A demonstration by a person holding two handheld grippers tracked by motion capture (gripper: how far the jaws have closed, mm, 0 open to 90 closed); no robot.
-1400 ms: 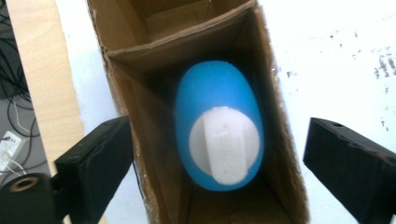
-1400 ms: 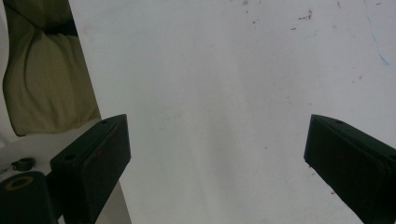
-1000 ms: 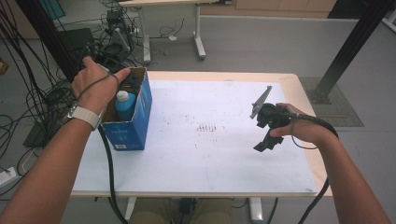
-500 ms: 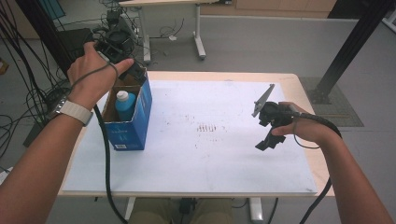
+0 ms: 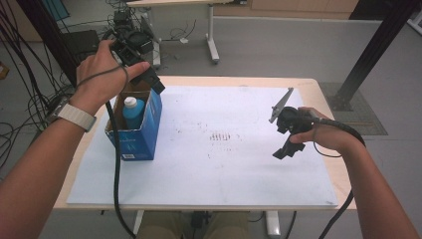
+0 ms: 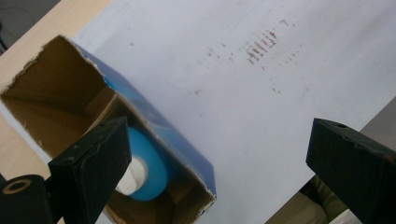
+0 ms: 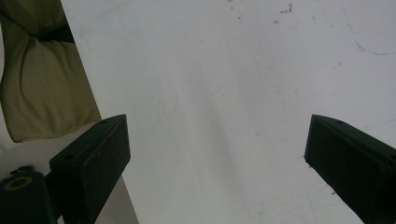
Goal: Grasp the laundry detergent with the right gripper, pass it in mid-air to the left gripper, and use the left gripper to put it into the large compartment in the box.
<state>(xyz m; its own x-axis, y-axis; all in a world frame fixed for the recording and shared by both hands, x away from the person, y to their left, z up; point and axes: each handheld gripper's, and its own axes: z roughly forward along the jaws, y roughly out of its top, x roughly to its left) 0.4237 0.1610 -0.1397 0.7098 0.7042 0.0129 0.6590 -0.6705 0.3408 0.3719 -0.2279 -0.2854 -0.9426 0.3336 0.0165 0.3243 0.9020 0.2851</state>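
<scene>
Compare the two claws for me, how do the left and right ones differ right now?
The left claw is raised above the open blue box that holds the blue bottle; the right claw hangs low over the white sheet, away from the box. The left claw's own view looks down into the box; the right claw's view looks onto plain sheet. Both are open and hold nothing.

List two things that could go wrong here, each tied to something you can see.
1. The left claw hangs open above the box; coming down, a jaw might catch the torn rim and tip it.
2. The bottle stands close to the box wall, so the jaws may find little room.
</scene>
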